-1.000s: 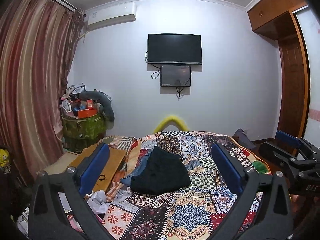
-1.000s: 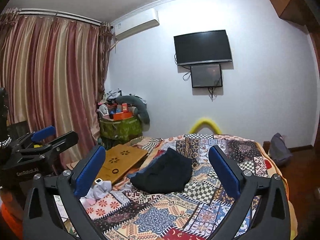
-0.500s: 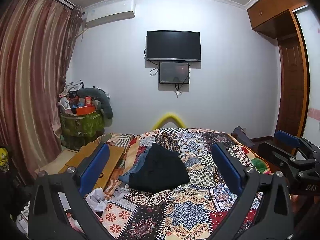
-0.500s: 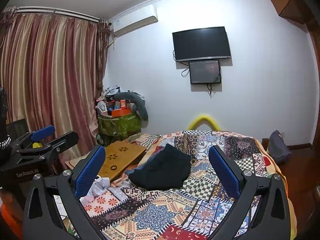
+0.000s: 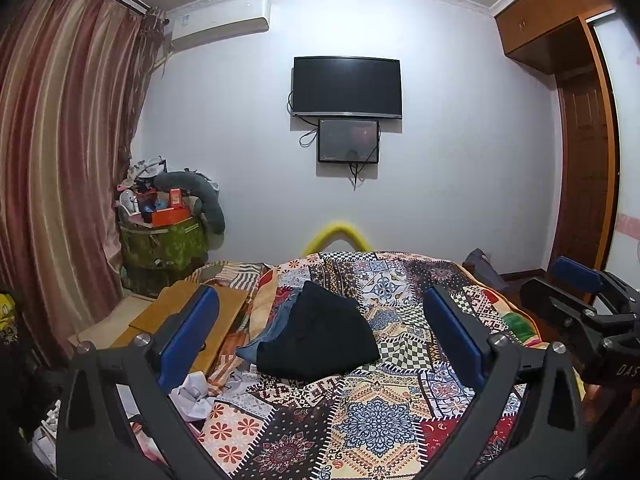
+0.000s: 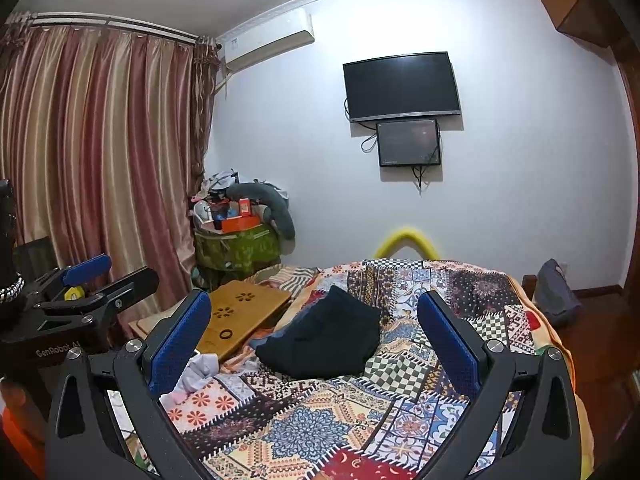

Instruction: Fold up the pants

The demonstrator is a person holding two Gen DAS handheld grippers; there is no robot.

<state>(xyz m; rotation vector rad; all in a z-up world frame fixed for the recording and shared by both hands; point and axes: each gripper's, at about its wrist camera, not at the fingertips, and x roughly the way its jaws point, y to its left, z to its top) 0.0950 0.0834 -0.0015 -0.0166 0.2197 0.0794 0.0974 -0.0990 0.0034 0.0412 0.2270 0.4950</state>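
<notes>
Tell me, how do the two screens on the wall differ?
The upper TV is wider and larger; the lower screen is smaller and more compact. The TV's face is plain black, while the smaller one looks greyish with faint marks. The small one hangs directly below the TV, towards its right half. Both are wall-mounted, with dangling cables.

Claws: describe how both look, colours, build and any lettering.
Left claw: black angular frame, silver bolts, two fingers with flat blue textured pads. Right claw: the same build. Seen from the side, the left claw's body reads "GenRobot.AI" in grey; the right claw's shows "DAS", cut off. No cables or sleeves visible.
</notes>
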